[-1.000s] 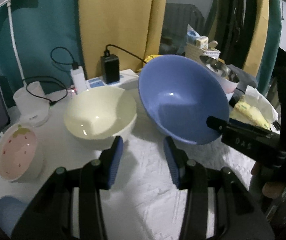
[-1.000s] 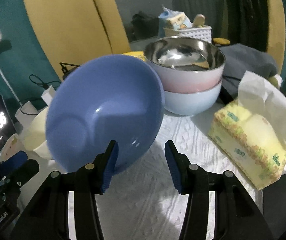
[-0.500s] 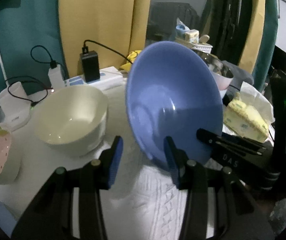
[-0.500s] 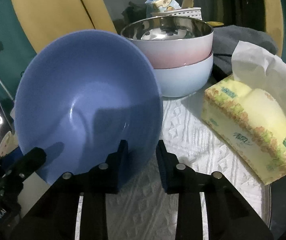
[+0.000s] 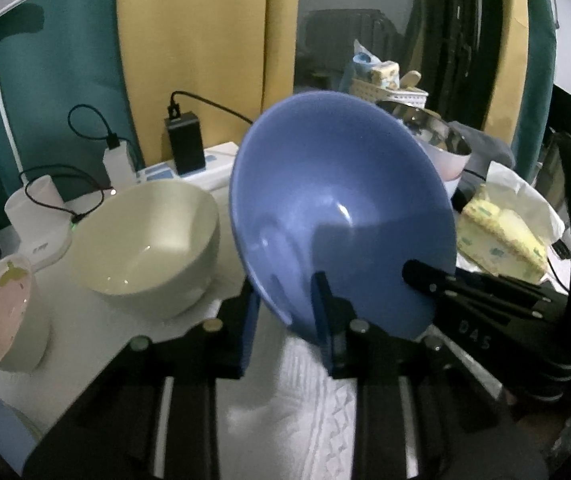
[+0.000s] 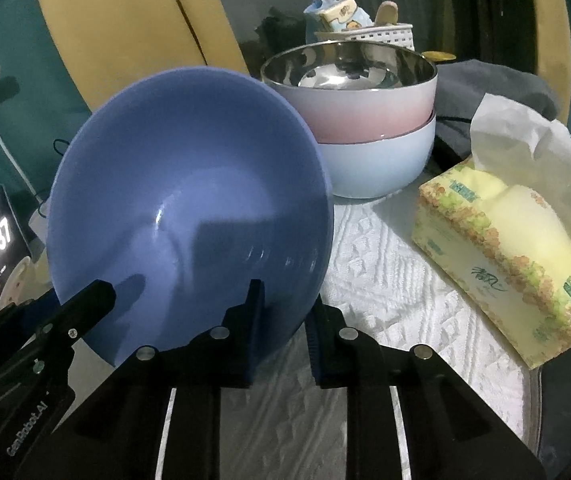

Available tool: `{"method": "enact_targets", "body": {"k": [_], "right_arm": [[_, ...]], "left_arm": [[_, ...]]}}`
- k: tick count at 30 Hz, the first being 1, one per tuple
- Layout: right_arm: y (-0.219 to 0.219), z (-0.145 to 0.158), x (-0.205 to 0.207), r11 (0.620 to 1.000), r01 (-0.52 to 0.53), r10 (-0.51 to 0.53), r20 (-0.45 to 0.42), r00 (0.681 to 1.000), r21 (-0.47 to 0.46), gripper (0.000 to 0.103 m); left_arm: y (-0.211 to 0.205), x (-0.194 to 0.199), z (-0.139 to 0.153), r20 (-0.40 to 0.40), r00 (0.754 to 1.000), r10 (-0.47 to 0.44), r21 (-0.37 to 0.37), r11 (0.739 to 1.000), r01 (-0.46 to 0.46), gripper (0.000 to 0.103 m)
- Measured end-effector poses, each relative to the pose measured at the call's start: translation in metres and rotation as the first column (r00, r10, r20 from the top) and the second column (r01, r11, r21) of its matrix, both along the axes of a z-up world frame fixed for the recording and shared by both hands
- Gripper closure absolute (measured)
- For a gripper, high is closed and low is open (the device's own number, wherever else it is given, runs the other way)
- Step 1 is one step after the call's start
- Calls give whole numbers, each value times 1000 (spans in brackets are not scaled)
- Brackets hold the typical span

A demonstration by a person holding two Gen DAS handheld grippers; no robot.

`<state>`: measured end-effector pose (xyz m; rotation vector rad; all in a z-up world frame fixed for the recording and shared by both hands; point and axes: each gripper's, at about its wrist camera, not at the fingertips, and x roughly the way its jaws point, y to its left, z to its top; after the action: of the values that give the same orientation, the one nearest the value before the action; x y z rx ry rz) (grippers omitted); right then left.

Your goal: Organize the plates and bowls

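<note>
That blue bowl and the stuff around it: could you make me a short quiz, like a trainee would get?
1. True or false: the blue bowl lies flat on the table.
2. How many grippers have its rim between their fingers? A) none B) one C) two
3. Which bowl sits on top in the stack behind it?

Key:
1. False; it is tipped up on edge.
2. C; the left gripper and the right gripper have both just been closing on the rim.
3. The pink bowl with a shiny metal inside, nested in the pale blue bowl.
</note>
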<state>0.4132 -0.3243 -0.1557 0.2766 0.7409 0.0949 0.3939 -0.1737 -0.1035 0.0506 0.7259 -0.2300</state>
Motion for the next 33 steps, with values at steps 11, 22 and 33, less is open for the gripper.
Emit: {"method": "enact_targets", "body": {"k": [11,22,33], "right_arm": [[1,13,-31,1000,15,-15,21,1000,4,83],[10,27,-64,1000,10,-9,34,999,-2,83],[20,36,-92,1000,8,-8,39,999,-12,83]], "left_arm": [[10,-19,8,-33,999,-4,-53,999,2,76],[19,-51,15,-24,1000,6,-56,998,-7,76],[27,-78,20,-18,1000,6,-61,998,-7,76]]}}
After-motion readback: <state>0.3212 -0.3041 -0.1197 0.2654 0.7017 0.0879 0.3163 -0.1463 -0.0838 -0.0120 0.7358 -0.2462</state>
